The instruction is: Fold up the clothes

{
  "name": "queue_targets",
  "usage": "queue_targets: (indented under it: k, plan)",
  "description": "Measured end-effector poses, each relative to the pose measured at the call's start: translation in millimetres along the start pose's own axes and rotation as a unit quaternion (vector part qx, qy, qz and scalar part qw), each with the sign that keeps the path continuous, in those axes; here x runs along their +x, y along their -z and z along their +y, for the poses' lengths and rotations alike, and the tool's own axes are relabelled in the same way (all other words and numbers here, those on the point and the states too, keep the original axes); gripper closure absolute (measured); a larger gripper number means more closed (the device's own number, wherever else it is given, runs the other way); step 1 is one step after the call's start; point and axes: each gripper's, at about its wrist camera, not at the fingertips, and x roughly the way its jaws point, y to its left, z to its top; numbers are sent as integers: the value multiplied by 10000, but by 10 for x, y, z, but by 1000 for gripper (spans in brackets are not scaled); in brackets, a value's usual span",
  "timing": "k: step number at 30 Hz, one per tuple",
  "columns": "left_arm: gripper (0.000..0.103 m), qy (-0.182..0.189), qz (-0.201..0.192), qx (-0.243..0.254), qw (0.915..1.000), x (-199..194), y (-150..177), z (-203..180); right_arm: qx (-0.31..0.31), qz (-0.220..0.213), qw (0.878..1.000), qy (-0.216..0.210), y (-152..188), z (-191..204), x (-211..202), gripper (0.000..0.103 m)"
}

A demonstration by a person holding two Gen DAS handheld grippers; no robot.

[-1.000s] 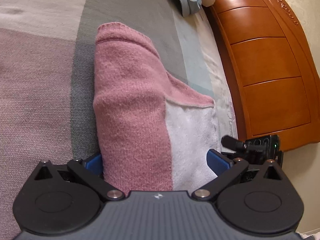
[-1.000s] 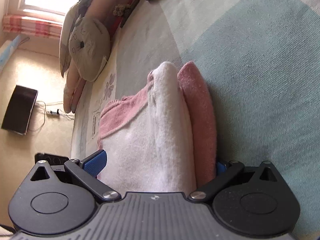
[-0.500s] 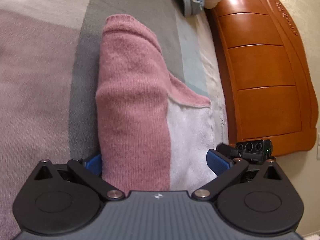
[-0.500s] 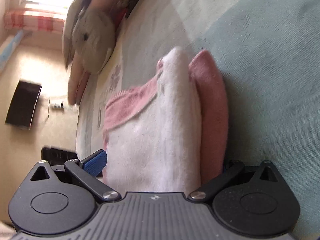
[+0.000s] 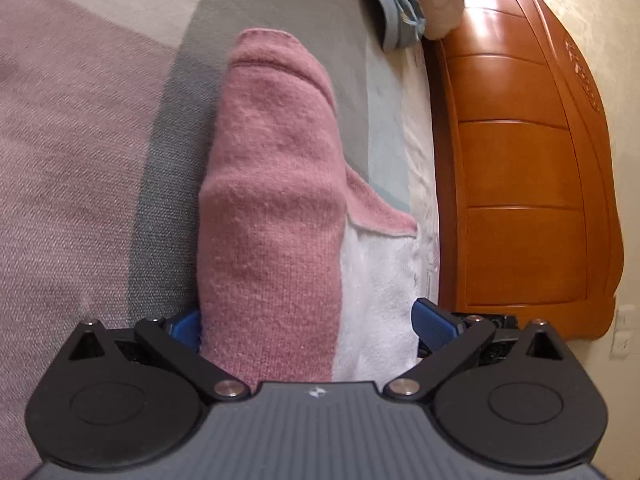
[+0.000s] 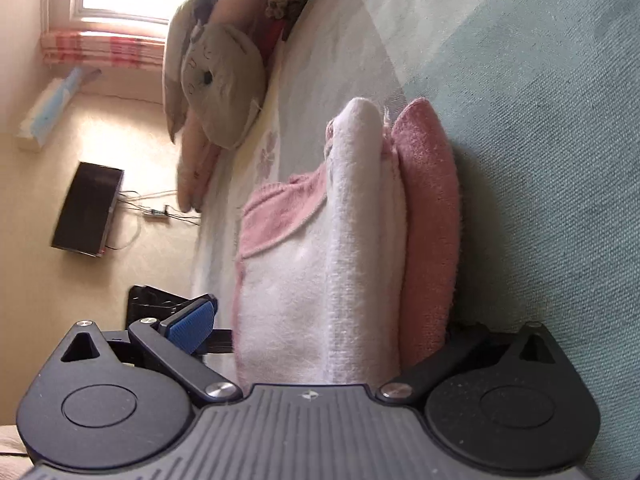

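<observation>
A folded pink knit sweater (image 5: 272, 216) with a white fleece inside (image 5: 376, 292) lies on the bed. In the left wrist view it fills my left gripper (image 5: 308, 324), which is open wide. One blue pad (image 5: 184, 326) presses its pink side and the other pad (image 5: 434, 320) sits at the fleece edge. Seen from the opposite end, the sweater (image 6: 428, 216) shows its white fleece layers (image 6: 352, 264) between the fingers of my open right gripper (image 6: 320, 328). The left pad (image 6: 192, 324) stands a little off the fleece. The right finger is hidden behind the pink fold.
The bedspread has mauve, grey (image 5: 280, 4) and pale green (image 6: 540, 128) blocks. An orange wooden headboard (image 5: 520, 160) rises close on the right of the left wrist view, with a blue-grey cloth (image 5: 400, 12) beside it. A plush rabbit (image 6: 220, 84) lies at the bed edge above a floor with a black box (image 6: 88, 208).
Both views have shifted over the bed while the sweater stays between the fingers. The headboard and the plush rabbit now sit nearer frame centre. Neither gripper's opening changed.
</observation>
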Motion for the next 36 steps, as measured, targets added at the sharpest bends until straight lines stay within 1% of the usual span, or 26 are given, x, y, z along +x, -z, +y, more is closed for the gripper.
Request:
queue_targets:
  k: [4,7,8,9,11,12,15,18,21,22,25,27,30,33,36]
  plan:
    - [2,-32,18,150,9999,-115,-4,-92,-2,75,9998,-196,-61,55,-7,0]
    - [2,55,-23,206,9998,-319,98,-72,-65,107,9997,-194,-78,96,14,0]
    - [2,89,-38,204,9997,-343,112,-85,-84,111,9997,-181,-76,107,21,0]
    - [2,120,-45,197,9997,-484,109,-4,-100,113,9997,-173,-74,118,25,0]
    - [2,162,-45,197,9997,-565,94,12,-82,85,9997,-228,-67,131,8,0]
    - [2,167,-54,209,9996,-468,64,-98,-75,71,9996,-260,-67,140,-3,0]
    - [2,86,-91,206,9997,-202,42,-135,-104,50,9996,-270,-77,128,-19,0]
    - [2,-114,-51,20,9999,-166,54,49,-21,53,9997,-255,-70,23,12,0]
    - [2,-35,30,-79,10000,-58,9,51,173,20,9990,-408,-87,-82,33,0]
    - [2,-77,66,-23,9999,-24,-3,22,189,32,9988,-442,-100,-85,38,0]
    - [2,-206,169,177,9995,75,-17,-76,97,127,9992,-364,-116,-51,85,0]
    - [2,-259,210,246,9991,215,-90,-214,29,179,9993,-319,-115,-20,117,0]
    - [2,-186,216,198,9994,210,-105,-240,-15,175,9993,-322,-104,35,107,0]
    - [2,-9,186,77,9998,138,-119,-274,-71,124,9990,-416,-99,104,40,0]
    - [2,143,182,109,9997,112,-131,-379,-190,142,9991,-348,-108,181,13,0]
